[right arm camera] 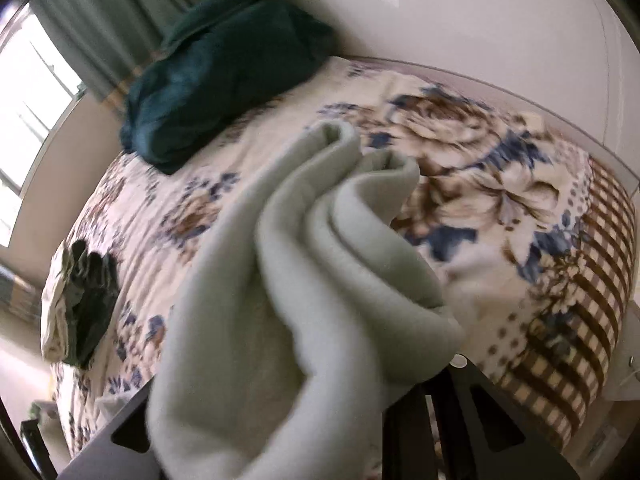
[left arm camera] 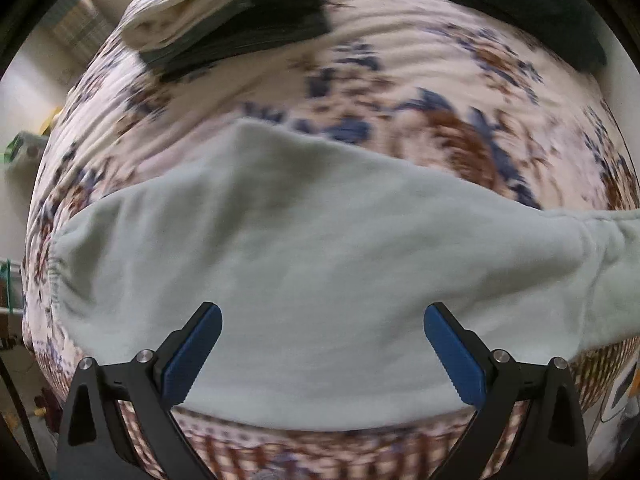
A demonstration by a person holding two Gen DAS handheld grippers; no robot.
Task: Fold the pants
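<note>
- On the bed, spread over a floral blanket (left arm camera: 400, 72), lie the pale green pants (left arm camera: 320, 264); seen from the left wrist they form a broad flat panel, with one part running off toward the right edge of the view.
- Above that panel hangs the left gripper (left arm camera: 323, 354), its blue-padded fingers (left arm camera: 192, 354) wide apart with nothing between them; whether the tips touch the cloth I cannot tell.
- From the right wrist, a bunched handful of the same pants fills the middle of the view, rising in soft folds straight out of the right gripper (right arm camera: 360, 412).
- The fingertips of that gripper are buried under the fabric, so the grip is not seen directly, but the way the cloth stands up from it suggests it is clamped on the pants and holding that part clear of the blanket.
- Both views are smeared, which suggests motion.
- My reading is that a fold is under way: one end of the pants is lifted by the right gripper while the rest stays laid out on the bed.
- The next move likely calls for carrying the lifted end over the flat panel and lining up the edges, with the free left gripper pinning or smoothing the lower layer so it does not drag.
- A dark teal bundle (right arm camera: 224, 72) and a stack of folded clothes (left arm camera: 240, 28) sit well apart at the far side of the bed.
</note>
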